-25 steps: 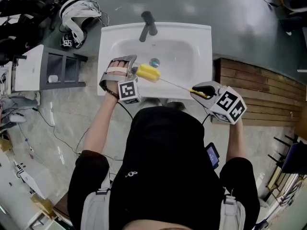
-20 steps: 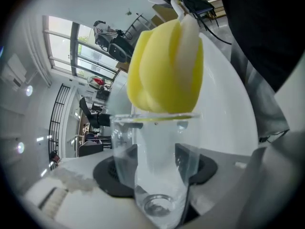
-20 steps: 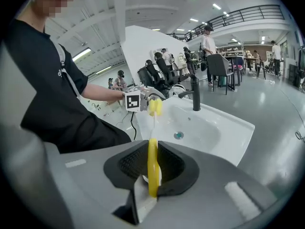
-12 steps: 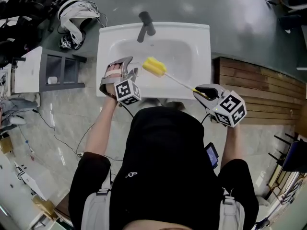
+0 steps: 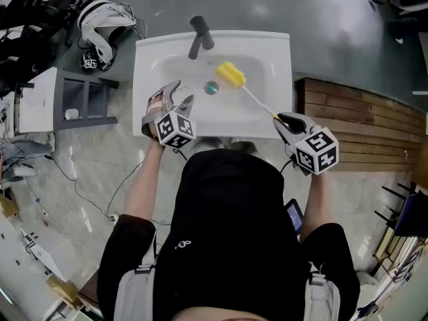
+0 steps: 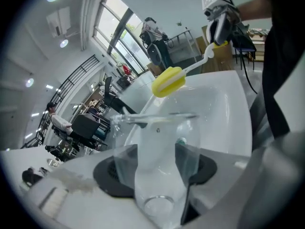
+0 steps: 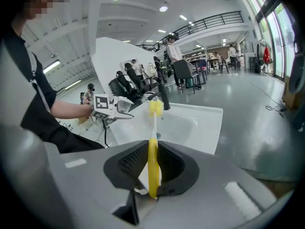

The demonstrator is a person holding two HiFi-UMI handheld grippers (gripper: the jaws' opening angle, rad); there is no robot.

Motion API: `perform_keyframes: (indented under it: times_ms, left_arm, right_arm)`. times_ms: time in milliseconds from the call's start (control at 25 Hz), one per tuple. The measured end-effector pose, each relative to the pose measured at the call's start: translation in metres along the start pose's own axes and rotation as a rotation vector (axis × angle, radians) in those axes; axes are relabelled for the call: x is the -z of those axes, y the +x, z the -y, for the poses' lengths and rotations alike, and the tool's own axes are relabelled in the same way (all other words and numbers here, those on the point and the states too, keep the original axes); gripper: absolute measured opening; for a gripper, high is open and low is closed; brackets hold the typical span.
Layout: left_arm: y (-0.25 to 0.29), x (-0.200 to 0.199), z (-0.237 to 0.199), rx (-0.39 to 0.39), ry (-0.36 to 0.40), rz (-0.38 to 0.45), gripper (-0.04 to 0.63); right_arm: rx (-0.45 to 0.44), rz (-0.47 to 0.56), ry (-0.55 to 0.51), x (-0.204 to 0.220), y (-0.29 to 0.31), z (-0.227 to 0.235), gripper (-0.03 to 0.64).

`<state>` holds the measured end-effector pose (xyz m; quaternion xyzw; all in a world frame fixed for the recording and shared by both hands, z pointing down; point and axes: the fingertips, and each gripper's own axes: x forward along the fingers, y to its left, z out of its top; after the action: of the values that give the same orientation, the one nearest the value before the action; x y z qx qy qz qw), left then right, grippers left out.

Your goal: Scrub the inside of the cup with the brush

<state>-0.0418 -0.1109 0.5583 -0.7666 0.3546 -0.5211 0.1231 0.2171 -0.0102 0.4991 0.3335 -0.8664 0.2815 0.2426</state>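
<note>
A: Cup status?
B: Clear glass cup (image 6: 159,132) is clamped in the left gripper (image 6: 156,163), with one pad pressed on each side wall. Base is seen nearest that gripper's camera. Mouth is pointed away, towards the sink (image 5: 281,45). Cup is tilted, not upright, and is held over the basin's front left part.
A: Brush?
B: Brush (image 7: 152,151) is pinched by the right gripper (image 5: 284,120), jaws closed on the yellow handle. Handle end is seated deep between the pads. In the head view the white stem is run from the sink's front right corner up and left across the basin.
A: Head position relative to the cup?
B: Yellow sponge head (image 5: 231,74) is held outside the cup, apart from its rim, over the basin. In the head view it is found just right of the drain (image 5: 211,87) and below right of the faucet (image 5: 198,35). In the left gripper view it is seen above and beyond the cup mouth, with no contact.
A: Gripper orientation?
B: Both are pointed forward and down towards the sink. Marker cubes are seen at the ends nearest the person.
</note>
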Motion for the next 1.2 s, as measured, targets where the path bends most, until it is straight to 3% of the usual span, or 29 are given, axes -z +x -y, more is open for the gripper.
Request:
perform_keyframes:
  times_ms: [400, 1200]
  left_arm:
    - [-0.015, -0.004, -0.004, -0.028, -0.132, 0.053, 0.270]
    - [-0.032, 0.028, -0.006, -0.070, -0.389, 0.034, 0.270]
  right_arm:
    - [0.203, 0.068, 0.131, 0.005, 0.001, 0.042, 0.061]
    - [0.515, 0.131, 0.355, 0.029, 0.009, 0.107, 0.060]
